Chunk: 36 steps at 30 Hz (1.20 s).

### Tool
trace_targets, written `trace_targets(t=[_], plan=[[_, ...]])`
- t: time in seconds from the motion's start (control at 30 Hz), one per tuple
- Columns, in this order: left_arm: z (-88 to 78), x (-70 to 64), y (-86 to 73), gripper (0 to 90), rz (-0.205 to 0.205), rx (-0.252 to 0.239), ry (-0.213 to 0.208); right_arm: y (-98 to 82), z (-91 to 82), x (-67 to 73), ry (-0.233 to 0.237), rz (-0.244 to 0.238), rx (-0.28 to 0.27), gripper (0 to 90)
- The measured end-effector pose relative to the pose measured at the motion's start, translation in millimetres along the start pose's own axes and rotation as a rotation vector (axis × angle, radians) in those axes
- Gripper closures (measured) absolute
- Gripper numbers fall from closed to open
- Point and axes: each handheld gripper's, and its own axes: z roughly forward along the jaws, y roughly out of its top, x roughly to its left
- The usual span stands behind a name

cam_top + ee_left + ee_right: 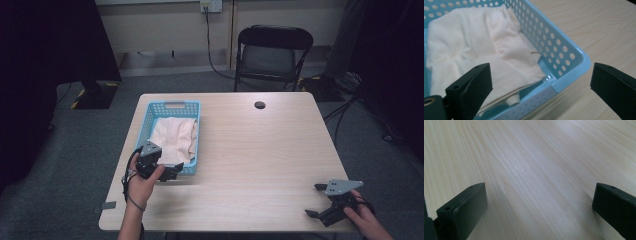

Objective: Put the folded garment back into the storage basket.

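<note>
Right gripper [317, 200]: near table edge, right corner, held in the person's right hand [364, 216]; jaws spread wide, holding nothing, pointing left over bare wood.

Left gripper [172, 172]: near left part of the table, held in the left hand [144, 181]; jaws spread wide, gripping nothing, straddling the near right corner of the basket [571, 72], one jaw over the cloth [474, 47], the other outside over wood. Whether a jaw touches the basket cannot be told.

Table [260, 150]: light wood grain, rectangular, 1 dark round hole [259, 105] near the far edge.

Basket: light blue plastic, perforated walls, handle slot in the far end wall. Stands on the left part of the table; long axis runs from near edge to far edge, open side up.

Cloth: pale cream, crumpled in loose folds, lying inside the basket and covering most of its floor; long axis follows the basket's; 1 fold lies against the right wall.

Room: grey carpet [75, 150]; 1 black folding chair [272, 55] beyond the far edge; pale wall with an outlet [211, 5] and 1 cable hanging from it; more cables on the floor at right; dark curtains at both sides.
</note>
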Motion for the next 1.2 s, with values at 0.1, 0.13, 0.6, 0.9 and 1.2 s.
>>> trace_targets(t=[0.1,0.13,0.6,0.9,1.2], plan=[[-2.3,0.1,-1.4,3.4,0.009,-0.013,-0.002,0.0,0.0,0.0,0.0,0.0,0.0,0.0],[-3.2,-0.2,-1.5,3.4,0.013,-0.012,-0.003,0.0,0.0,0.0,0.0,0.0,0.0,0.0],[-21.5,7.3,-9.5,3.4,0.063,-0.037,0.049,0.0,0.0,0.0,0.0,0.0,0.0,0.0],[-28.3,15.1,-14.2,3.4,0.056,-0.042,0.048,0.0,0.0,0.0,0.0,0.0,0.0,0.0],[-30.9,20.8,-18.8,3.4,0.052,-0.042,0.053,0.0,0.0,0.0,0.0,0.0,0.0,0.0]])
